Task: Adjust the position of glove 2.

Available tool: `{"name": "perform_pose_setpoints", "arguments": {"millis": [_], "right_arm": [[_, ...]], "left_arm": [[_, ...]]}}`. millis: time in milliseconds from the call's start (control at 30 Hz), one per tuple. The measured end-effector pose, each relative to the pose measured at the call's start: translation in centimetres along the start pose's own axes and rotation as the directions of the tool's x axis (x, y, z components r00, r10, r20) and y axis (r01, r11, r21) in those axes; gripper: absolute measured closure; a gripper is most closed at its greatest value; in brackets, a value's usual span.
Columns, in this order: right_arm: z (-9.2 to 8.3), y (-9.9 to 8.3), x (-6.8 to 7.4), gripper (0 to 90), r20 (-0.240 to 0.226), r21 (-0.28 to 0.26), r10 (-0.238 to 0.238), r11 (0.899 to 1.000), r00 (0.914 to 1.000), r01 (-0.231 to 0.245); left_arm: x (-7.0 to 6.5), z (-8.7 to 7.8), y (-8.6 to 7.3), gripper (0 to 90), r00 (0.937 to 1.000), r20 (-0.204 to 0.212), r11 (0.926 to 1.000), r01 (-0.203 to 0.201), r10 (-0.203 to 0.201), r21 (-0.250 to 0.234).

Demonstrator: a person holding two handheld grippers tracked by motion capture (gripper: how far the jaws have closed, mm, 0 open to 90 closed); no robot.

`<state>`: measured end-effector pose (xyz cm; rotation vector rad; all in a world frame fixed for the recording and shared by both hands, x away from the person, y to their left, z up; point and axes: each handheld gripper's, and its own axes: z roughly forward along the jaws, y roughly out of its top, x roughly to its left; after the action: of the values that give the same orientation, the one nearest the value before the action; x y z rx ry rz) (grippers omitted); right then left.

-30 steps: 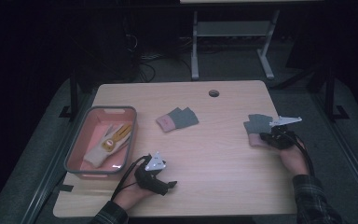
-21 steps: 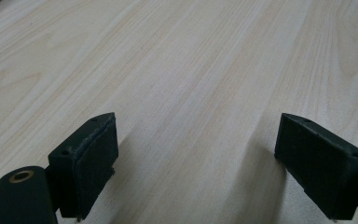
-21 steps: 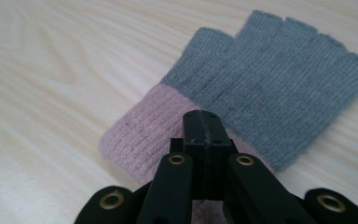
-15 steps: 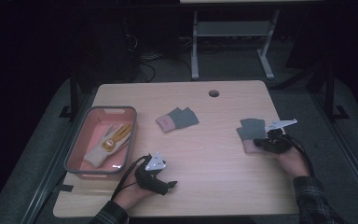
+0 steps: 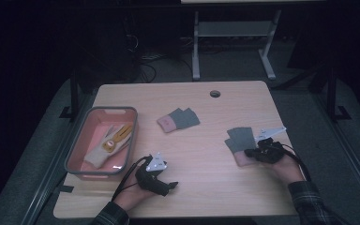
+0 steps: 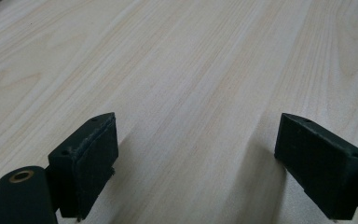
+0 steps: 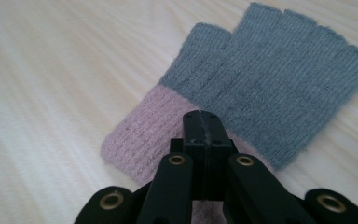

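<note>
Right gripper view: the right hand-held gripper (image 7: 203, 122) pinches the glove (image 7: 270, 84) by its pink cuff; next, I think, carry it to the tray (image 5: 122, 110)

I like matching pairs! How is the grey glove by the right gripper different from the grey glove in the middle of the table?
The grey knitted glove with a pink cuff by the right gripper has that gripper's shut fingers at its cuff; the grey and pink glove mid-table lies alone, untouched. The first points its fingers away from the person, the second toward the right. Both are grey with pink cuffs, flat on the wooden table.
</note>
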<state>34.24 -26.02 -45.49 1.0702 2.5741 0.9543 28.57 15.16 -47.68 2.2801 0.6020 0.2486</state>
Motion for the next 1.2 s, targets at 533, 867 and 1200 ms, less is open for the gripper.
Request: {"name": "perform_pose_setpoints", "arguments": {"millis": [533, 867, 1200], "right_arm": [[-1.8, -0.8, 1.7, 90.0, 0.008, -0.065, -0.028, 0.997, 0.9996, 0.029], [-1.1, -2.4, -1.1, 90.0, 0.049, 0.005, 0.049, 0.999, 0.9976, -0.049], [0.0, -1.2, 2.3, 90.0, -0.069, 0.01, -0.054, 0.998, 0.9962, 0.055]], "left_arm": [[0.0, 0.1, 0.0, 12.6, 1.0, -0.001, 1.0, 0.004, -0.004, -0.008], [0.0, 0.0, 0.0, 12.6, 1.0, -0.001, 1.0, -0.001, 0.001, -0.004], [0.0, 0.0, 0.0, 12.7, 1.0, -0.001, 1.0, -0.001, 0.001, -0.003]]}}
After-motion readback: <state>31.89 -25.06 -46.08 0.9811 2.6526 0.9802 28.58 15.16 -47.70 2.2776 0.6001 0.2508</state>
